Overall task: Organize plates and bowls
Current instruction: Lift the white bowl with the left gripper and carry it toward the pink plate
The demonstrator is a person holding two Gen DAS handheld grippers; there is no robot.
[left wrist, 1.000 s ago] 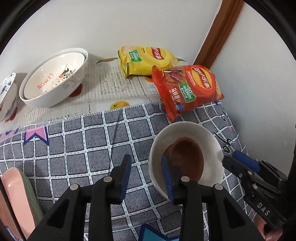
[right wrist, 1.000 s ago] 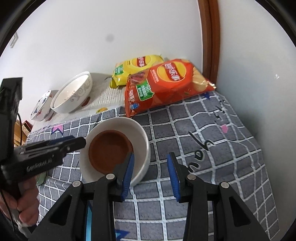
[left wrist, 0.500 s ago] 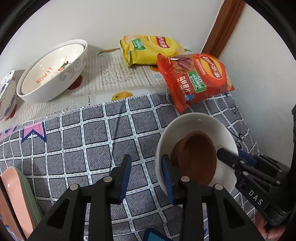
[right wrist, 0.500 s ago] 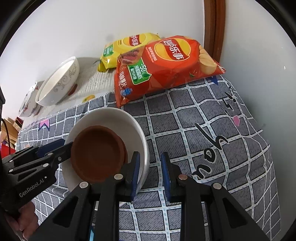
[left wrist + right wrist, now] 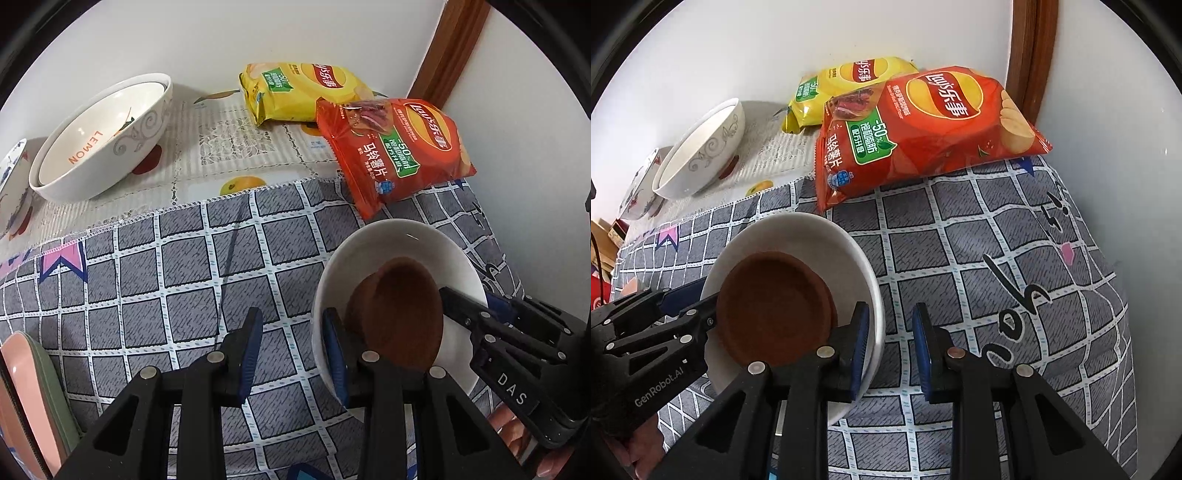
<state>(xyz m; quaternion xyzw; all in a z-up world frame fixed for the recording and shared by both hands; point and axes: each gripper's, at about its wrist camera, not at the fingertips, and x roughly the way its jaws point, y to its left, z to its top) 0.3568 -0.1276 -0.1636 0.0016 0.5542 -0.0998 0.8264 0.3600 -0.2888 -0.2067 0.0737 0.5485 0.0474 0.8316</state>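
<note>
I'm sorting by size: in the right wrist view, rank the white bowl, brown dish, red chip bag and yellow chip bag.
1. red chip bag
2. white bowl, nearer the camera, so unsure
3. brown dish
4. yellow chip bag, farther and partly hidden

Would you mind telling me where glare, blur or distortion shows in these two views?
Left wrist view: fisheye bends the wall edges, a small highlight sits on the white bowl, and the brown dish looks soft. Right wrist view: glare streaks the red chip bag, otherwise sharp.

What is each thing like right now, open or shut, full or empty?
white bowl, holds brown dish.
brown dish, empty, tilted.
lemon bowl, empty, nested in another bowl.
red chip bag, shut.
yellow chip bag, shut.
left gripper, open, straddling white bowl's rim.
right gripper, open, straddling its rim.
</note>
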